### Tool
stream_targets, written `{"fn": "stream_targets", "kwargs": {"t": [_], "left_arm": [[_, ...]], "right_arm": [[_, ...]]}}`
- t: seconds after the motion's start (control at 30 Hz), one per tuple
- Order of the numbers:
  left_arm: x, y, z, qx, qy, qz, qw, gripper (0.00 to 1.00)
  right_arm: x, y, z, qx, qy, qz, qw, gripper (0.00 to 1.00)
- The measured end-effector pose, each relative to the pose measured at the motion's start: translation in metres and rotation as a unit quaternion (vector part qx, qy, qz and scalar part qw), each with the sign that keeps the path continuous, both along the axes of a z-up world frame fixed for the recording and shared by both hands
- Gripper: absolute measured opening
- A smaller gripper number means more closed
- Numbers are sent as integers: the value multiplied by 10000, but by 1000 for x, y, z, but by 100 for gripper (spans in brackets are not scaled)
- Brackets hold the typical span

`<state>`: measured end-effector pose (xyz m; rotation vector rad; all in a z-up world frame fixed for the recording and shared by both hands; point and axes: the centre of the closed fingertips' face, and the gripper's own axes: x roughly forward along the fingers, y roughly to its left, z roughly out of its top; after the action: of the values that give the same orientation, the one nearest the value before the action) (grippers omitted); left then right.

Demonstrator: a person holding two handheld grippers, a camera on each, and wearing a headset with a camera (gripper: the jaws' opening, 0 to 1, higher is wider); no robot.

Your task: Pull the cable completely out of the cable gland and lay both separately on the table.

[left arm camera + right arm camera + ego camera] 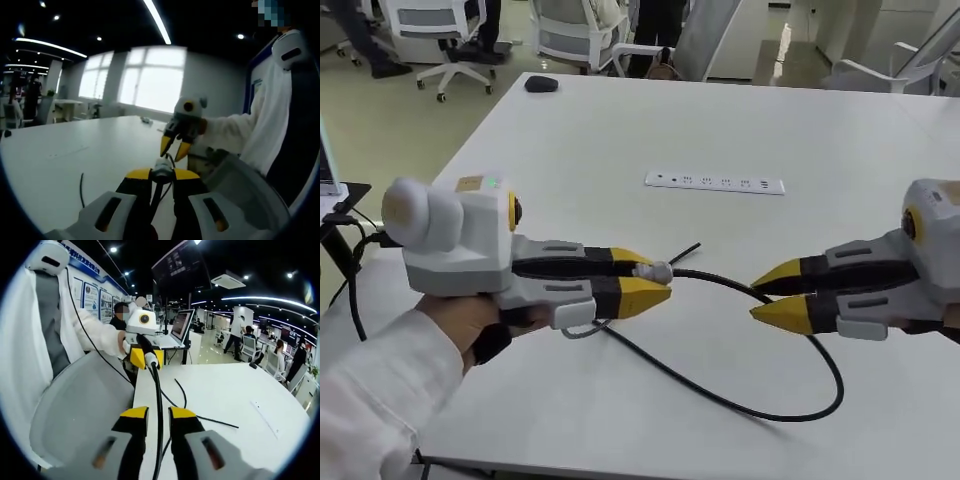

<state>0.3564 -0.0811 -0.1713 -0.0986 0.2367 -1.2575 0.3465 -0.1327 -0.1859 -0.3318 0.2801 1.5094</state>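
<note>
My left claw [661,279] clamped on cable gland [656,270], near table [600,130] front edge. My right claw [757,297] parted, jaws straddling cable [800,416], not pinching. Cable runs through gland, loops on table.

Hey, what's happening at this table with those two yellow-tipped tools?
A person holds a tool in each hand over a white table. The left claw is clamped on the cable gland, with the black cable running through it. The right claw is open, its jaws either side of the cable, not yet gripping.
</note>
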Motion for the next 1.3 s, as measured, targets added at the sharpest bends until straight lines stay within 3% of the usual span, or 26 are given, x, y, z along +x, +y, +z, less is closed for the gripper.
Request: {"fn": "stream_targets", "kwargs": {"t": [0.2, 0.47, 0.8, 0.9, 1.3], "left_arm": [[0, -4, 0, -5, 11, -28, 10000, 16], [-1, -6, 1, -18, -1, -69, 10000, 16], [-5, -12, 0, 27, -36, -197, 9998, 16], [-5, -13, 0, 27, -46, -207, 9998, 16], [-4, -12, -2, 72, -56, -194, 9998, 16]], "right_arm": [[-9, 27, 20, 117, -145, 305, 9994, 23], [-11, 47, 16, -22, -261, 540, 9982, 20], [-7, 44, 6, -212, -277, 559, 9978, 3], [-7, 43, 6, -184, -200, 541, 9982, 3], [-6, 42, 2, -259, -305, 550, 9977, 3]]}}
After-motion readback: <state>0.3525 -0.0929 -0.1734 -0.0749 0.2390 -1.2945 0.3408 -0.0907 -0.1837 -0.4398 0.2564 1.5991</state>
